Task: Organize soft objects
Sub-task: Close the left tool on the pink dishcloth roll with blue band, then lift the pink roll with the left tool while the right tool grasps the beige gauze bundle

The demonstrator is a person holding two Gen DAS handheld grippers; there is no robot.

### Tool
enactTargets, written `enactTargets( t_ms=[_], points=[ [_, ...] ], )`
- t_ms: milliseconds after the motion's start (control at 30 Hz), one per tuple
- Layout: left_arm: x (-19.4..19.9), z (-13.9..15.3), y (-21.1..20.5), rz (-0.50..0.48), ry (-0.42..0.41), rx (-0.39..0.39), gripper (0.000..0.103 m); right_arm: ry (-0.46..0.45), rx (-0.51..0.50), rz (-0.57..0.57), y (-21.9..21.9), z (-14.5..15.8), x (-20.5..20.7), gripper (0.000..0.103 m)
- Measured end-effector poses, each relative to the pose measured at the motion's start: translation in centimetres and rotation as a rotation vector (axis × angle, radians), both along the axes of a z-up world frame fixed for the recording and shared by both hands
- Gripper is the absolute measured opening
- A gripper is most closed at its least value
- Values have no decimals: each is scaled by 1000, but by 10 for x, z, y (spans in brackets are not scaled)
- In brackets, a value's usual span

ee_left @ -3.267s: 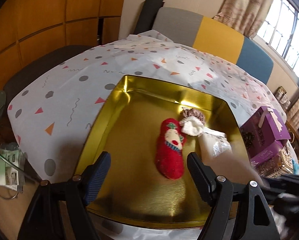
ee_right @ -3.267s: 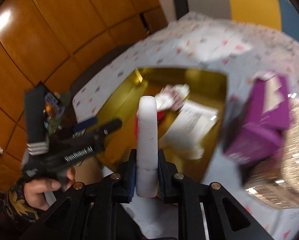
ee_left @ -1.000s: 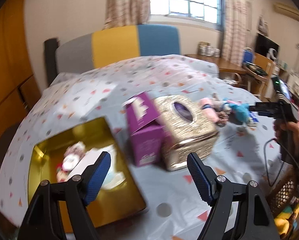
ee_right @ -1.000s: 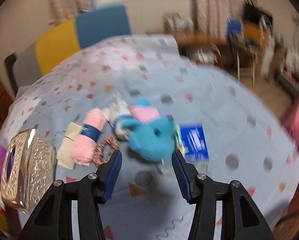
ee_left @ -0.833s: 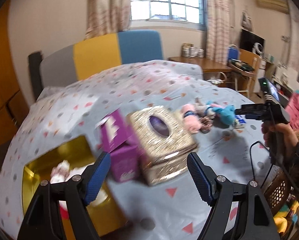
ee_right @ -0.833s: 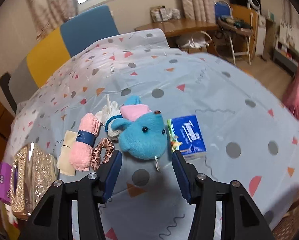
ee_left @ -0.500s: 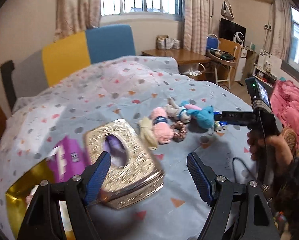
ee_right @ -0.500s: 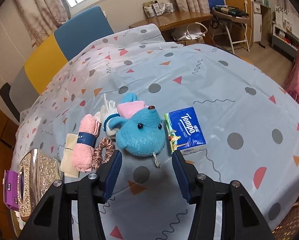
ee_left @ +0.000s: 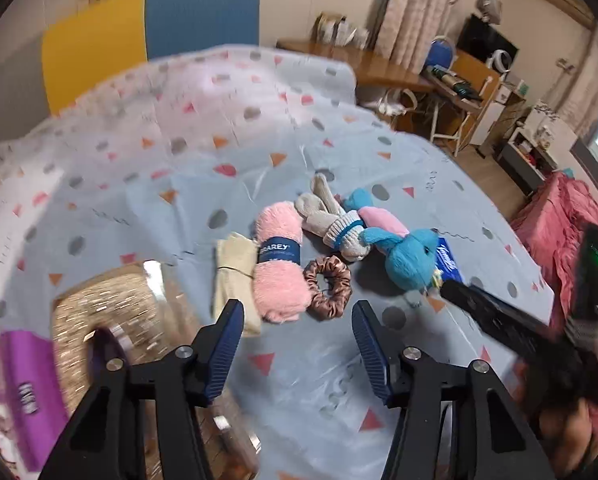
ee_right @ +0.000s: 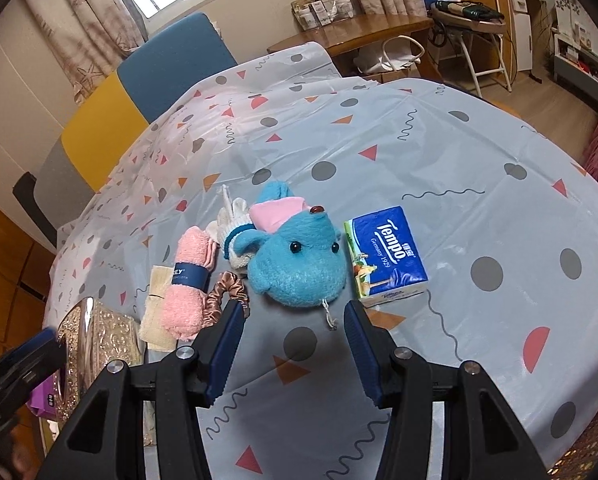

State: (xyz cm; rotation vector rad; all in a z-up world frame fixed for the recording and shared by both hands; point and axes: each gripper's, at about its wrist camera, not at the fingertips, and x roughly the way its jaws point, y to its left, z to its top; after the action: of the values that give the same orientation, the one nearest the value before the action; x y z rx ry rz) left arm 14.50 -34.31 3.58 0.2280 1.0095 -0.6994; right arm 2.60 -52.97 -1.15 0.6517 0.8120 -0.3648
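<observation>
My left gripper (ee_left: 297, 344) is closing, empty, above the scrunchie (ee_left: 327, 288); my right gripper (ee_right: 293, 344) stands spread, empty, before the blue toy (ee_right: 297, 266). I should centre before pinching.

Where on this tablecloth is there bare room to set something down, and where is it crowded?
Bare cloth lies right of the Tempo tissue pack and behind the blue plush toward the chairs. Crowded: pink towel roll, scrunchie and plush lie packed together, beside the gold tissue box.

blue plush toy (ee_right: 297, 266), pink towel (ee_right: 187, 284), polka-dot tablecloth (ee_right: 479, 168)
</observation>
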Motion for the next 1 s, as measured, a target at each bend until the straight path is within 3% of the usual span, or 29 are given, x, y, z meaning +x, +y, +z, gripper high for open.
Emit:
enactTargets(
  t_ms=[133, 267, 600, 700, 1000],
  points=[
    [24, -23, -34, 43, 57, 30, 57, -11, 11, -2, -1, 1, -1, 53],
    [45, -48, -57, 79, 56, 86, 57, -18, 27, -4, -3, 0, -3, 53],
    [78, -102, -82, 122, 99, 204, 55, -27, 57, 30, 0, -1, 0, 53],
    [75, -111, -81, 118, 94, 218, 38, -29, 55, 31, 1, -1, 0, 53],
    [36, -54, -38, 93, 111, -19, 35, -32, 74, 15, -3, -2, -3, 53]
  ],
)
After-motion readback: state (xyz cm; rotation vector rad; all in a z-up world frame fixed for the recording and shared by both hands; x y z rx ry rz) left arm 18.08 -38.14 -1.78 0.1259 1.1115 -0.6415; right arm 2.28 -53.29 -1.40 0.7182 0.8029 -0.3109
